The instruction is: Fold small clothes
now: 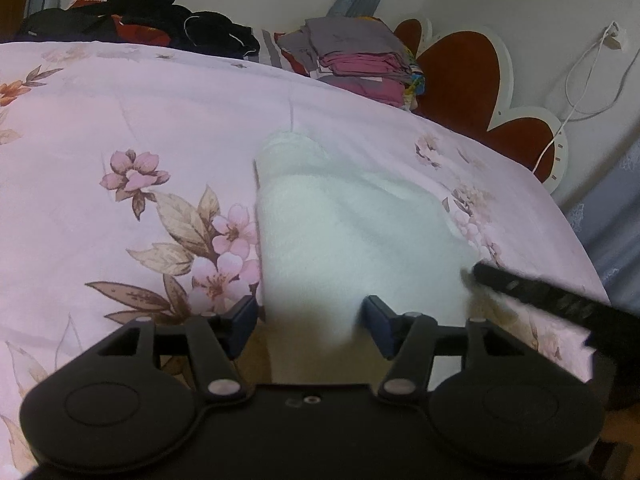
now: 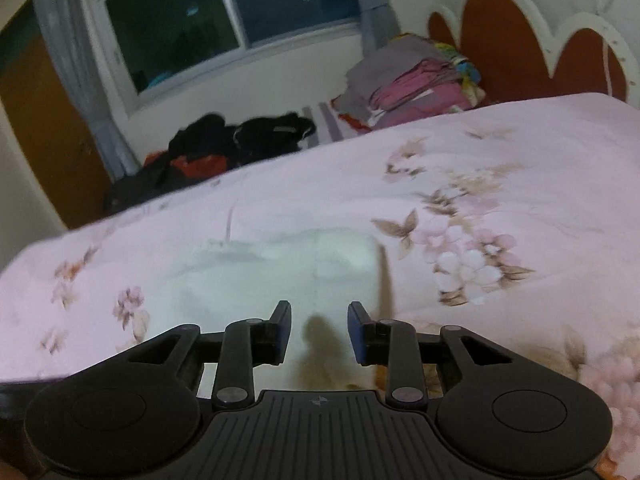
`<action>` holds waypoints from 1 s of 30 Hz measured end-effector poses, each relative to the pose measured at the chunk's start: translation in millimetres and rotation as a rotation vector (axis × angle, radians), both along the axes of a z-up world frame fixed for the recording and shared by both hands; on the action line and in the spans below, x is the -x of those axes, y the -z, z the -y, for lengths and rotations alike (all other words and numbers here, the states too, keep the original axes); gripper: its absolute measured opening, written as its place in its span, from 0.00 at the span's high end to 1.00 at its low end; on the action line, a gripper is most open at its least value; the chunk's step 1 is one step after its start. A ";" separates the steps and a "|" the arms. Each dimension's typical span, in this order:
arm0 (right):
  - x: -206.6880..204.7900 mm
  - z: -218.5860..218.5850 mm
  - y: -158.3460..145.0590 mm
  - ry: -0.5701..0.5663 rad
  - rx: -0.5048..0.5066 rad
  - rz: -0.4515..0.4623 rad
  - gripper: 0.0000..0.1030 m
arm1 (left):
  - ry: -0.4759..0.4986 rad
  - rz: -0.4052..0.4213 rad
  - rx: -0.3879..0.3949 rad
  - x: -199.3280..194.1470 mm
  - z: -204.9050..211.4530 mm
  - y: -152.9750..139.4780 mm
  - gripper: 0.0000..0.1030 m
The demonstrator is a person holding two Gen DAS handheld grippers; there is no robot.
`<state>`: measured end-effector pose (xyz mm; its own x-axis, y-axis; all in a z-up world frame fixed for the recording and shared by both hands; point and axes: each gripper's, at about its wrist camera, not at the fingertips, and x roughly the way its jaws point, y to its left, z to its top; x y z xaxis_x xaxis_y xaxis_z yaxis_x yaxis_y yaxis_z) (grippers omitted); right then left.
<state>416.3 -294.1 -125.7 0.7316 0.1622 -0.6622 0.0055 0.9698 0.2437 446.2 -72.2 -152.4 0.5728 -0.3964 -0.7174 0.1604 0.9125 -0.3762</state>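
We look across a bed (image 1: 168, 92) covered by a pale pink floral sheet that fills most of both views. Behind it stands a red headboard (image 1: 460, 76) with white scalloped edging, against a white wall, and the right wrist view shows a dark window (image 2: 224, 12) with grey curtains at its sides. Along the far edge of the bed lies a heap of black clothes (image 1: 160, 20) with some red fabric in it, and near the headboard sits a stack of folded clothes (image 1: 360, 56) in grey and pink. In the middle of the bed, close to us, lies the small white garment (image 1: 340, 232), a soft, fleecy piece that appears folded into a thick, rounded bundle with one straight edge; its near end reaches down between the blue pads of our left hand-held gripper (image 1: 308, 324). That gripper's jaws stand about halfway apart, the pads on either side of the cloth and not pressing it, so it has hold of nothing. Our right hand-held gripper (image 2: 318, 332) hovers over the same garment's near edge with its jaws parted by a narrower gap, empty too, a shadow falling on the cloth between them. In the left wrist view a blurred black finger of the right hand-held gripper crosses the garment's right corner.
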 end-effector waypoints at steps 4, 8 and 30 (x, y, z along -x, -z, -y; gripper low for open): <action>-4.9 3.6 23.8 -0.004 0.035 -0.056 0.63 | -0.005 -0.011 0.010 -3.6 0.8 1.6 0.43; -3.8 18.6 23.7 0.015 -0.013 -0.055 0.48 | -0.006 -0.018 0.023 -6.5 1.0 3.8 0.42; -23.7 47.9 53.8 -0.057 -0.401 -0.124 0.61 | 0.009 -0.045 0.093 -18.0 6.9 10.6 0.65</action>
<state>439.9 -342.0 -179.5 0.6325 0.4625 -0.6213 0.0079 0.7982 0.6023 464.1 -79.2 -163.0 0.5373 -0.4678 -0.7018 0.1496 0.8718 -0.4665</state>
